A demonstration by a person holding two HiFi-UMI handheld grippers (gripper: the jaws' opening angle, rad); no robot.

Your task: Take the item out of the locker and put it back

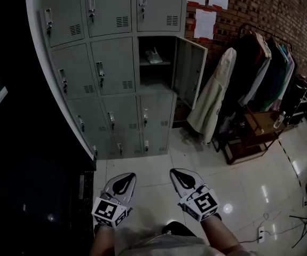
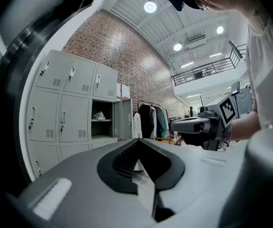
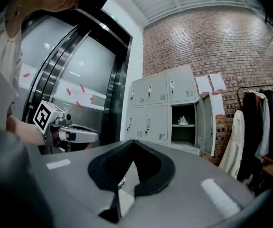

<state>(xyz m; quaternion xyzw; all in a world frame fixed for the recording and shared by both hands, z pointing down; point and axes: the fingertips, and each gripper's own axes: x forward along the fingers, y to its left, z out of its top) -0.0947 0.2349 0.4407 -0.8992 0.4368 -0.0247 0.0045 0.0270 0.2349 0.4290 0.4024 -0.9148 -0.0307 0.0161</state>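
Your left tongs [image 1: 123, 179] and right tongs [image 1: 183, 176] are both closed and empty, well apart from the open locker [image 1: 189, 71]. The pale item [image 1: 154, 56] lies on its shelf; walk up, spread one pair, reach in level.

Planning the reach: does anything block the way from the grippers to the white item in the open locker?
Nothing visible does. The locker door stands swung aside, the white item lies exposed on its shelf, and only floor separates it from the left gripper and right gripper.
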